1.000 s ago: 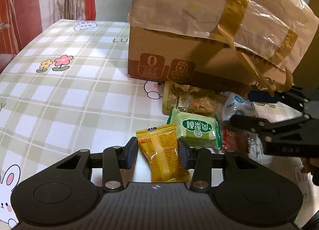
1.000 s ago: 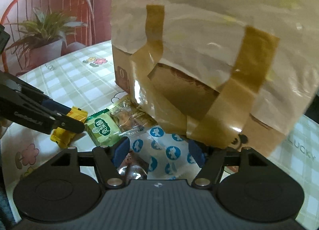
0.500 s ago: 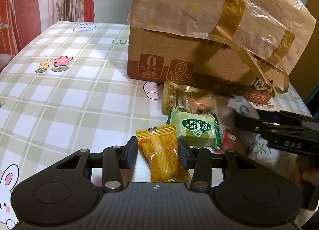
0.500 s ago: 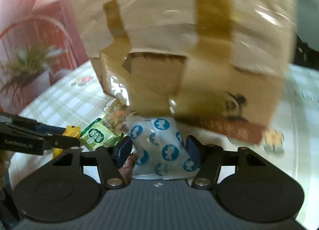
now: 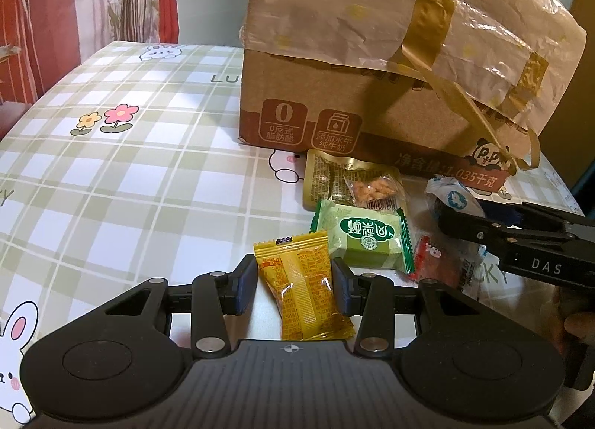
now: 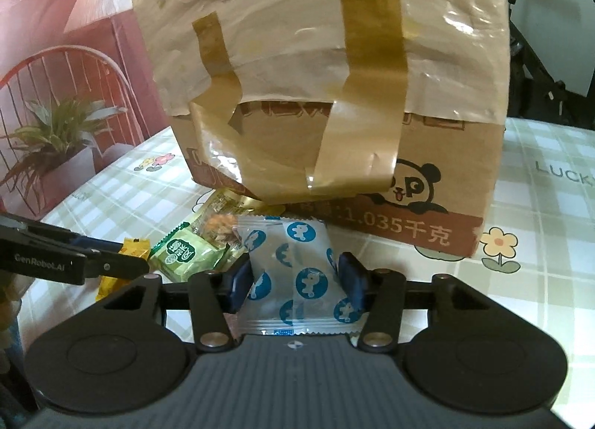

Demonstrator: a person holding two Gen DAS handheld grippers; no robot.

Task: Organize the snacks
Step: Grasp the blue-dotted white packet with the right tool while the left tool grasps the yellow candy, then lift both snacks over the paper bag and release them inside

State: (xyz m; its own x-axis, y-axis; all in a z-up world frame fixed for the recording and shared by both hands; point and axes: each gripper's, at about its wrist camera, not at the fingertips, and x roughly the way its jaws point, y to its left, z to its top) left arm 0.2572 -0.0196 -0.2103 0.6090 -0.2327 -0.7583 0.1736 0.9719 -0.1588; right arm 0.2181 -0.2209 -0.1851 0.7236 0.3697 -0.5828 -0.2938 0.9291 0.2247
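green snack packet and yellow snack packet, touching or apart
Touching. The left wrist view shows the green snack packet with its lower left edge overlapping the top right corner of the yellow snack packet, no tablecloth between them.

We lose the top of the cardboard box (image 5: 334, 120) past the upper edge in both views. The red packet (image 5: 433, 265) lies partly under the right tongs (image 5: 461, 222) (its print unreadable). The gold packet (image 6: 223, 202) is tucked behind the box's loose tape (image 6: 357, 154), mostly hidden.
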